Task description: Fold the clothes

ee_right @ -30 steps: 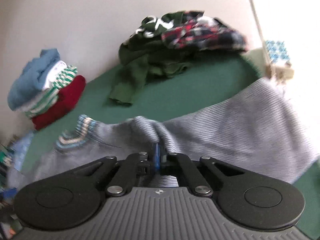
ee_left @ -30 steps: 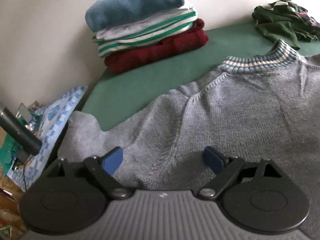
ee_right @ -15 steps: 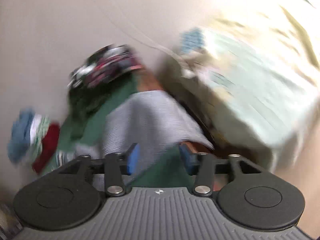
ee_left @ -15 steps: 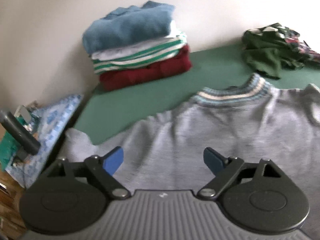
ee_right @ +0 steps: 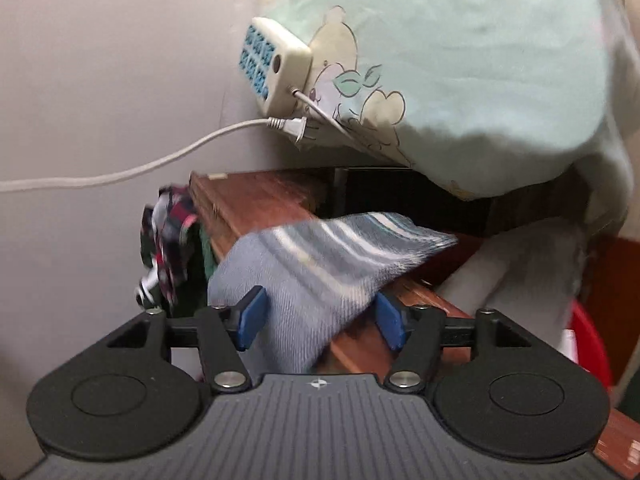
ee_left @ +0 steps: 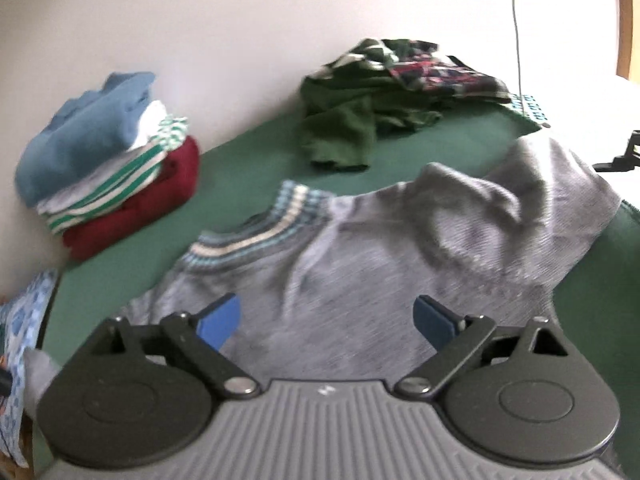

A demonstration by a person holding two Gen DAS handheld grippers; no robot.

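Right hand-held gripper (ee_right: 318,322), formerly clamped, jaws opening around grey sweater's (ee_right: 320,272) cuff.

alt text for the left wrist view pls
A grey sweater with a striped collar lies spread on a green surface, in front of the open, empty left tool. Behind it, a stack of folded clothes stands left and a crumpled pile of dark clothes right.

Both wrist views look down close over the grey sweater (ee_left: 360,280), shared.
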